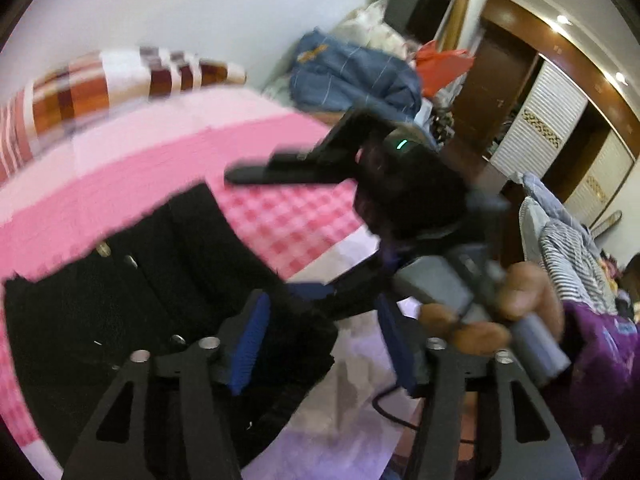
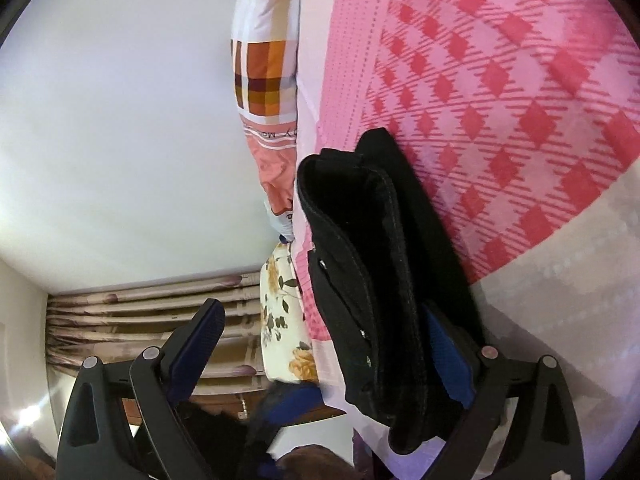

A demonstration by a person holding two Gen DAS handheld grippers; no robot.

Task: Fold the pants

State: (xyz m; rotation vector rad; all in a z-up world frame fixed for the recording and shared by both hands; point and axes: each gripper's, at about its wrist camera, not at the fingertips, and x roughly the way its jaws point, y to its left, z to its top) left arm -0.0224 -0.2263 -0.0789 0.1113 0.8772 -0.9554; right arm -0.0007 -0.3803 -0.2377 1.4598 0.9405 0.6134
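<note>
Your left gripper is open, its blue pads apart above the black pants, which lie on the pink checked bedspread just ahead and left of it. Your right gripper also stands wide open, one pad against the folded pants' underside.

Bed, covered by pink checked sheet; black pants, folded, laid directly on it near the edge; patchwork pillow set at the wall side
</note>
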